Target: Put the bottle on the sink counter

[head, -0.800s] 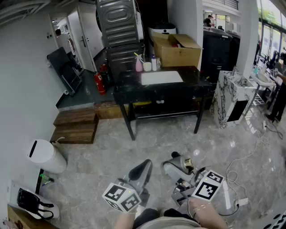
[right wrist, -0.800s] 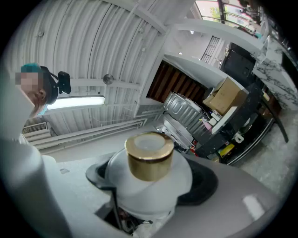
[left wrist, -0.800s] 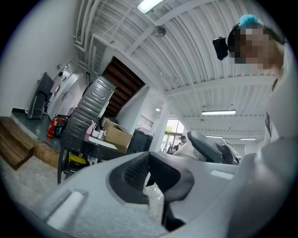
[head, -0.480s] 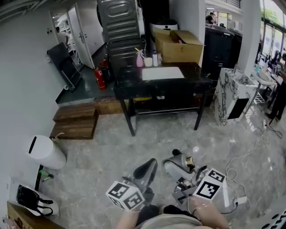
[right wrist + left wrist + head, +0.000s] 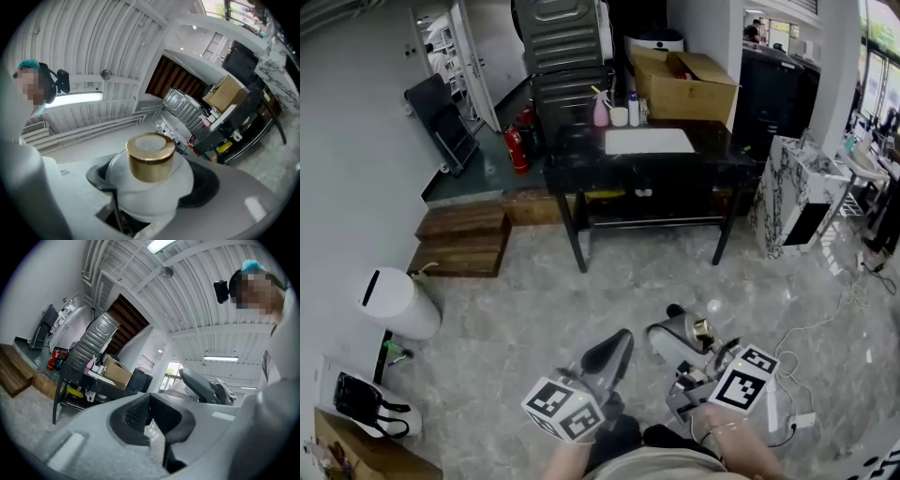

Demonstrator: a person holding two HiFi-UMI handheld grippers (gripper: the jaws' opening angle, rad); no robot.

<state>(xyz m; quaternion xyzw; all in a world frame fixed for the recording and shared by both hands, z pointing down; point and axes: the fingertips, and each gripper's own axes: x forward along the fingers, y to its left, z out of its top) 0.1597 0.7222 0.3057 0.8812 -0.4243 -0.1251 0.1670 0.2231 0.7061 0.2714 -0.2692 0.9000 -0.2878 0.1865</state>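
Observation:
A white bottle (image 5: 154, 187) with a gold cap (image 5: 703, 330) sits between the jaws of my right gripper (image 5: 692, 339), which is shut on its round body and held low over the marble floor. Beside it, my left gripper (image 5: 607, 354) has its dark pads (image 5: 140, 411) together with nothing between them. The black sink counter (image 5: 581, 161) with a white basin (image 5: 649, 141) stands some way ahead across the floor. It also shows small in the left gripper view as the counter (image 5: 77, 376) and in the right gripper view as the counter (image 5: 234, 126).
On the counter's back edge stand a pink bottle (image 5: 600, 111) and small containers, next to a cardboard box (image 5: 689, 84). Wooden steps (image 5: 459, 239) and a white bin (image 5: 394, 305) lie left. A marble-patterned cabinet (image 5: 802, 202) and floor cables (image 5: 825, 328) are right.
The head view has drifted slightly, so the counter sits a little more to the right. Both grippers keep their places and the bottle stays gripped.

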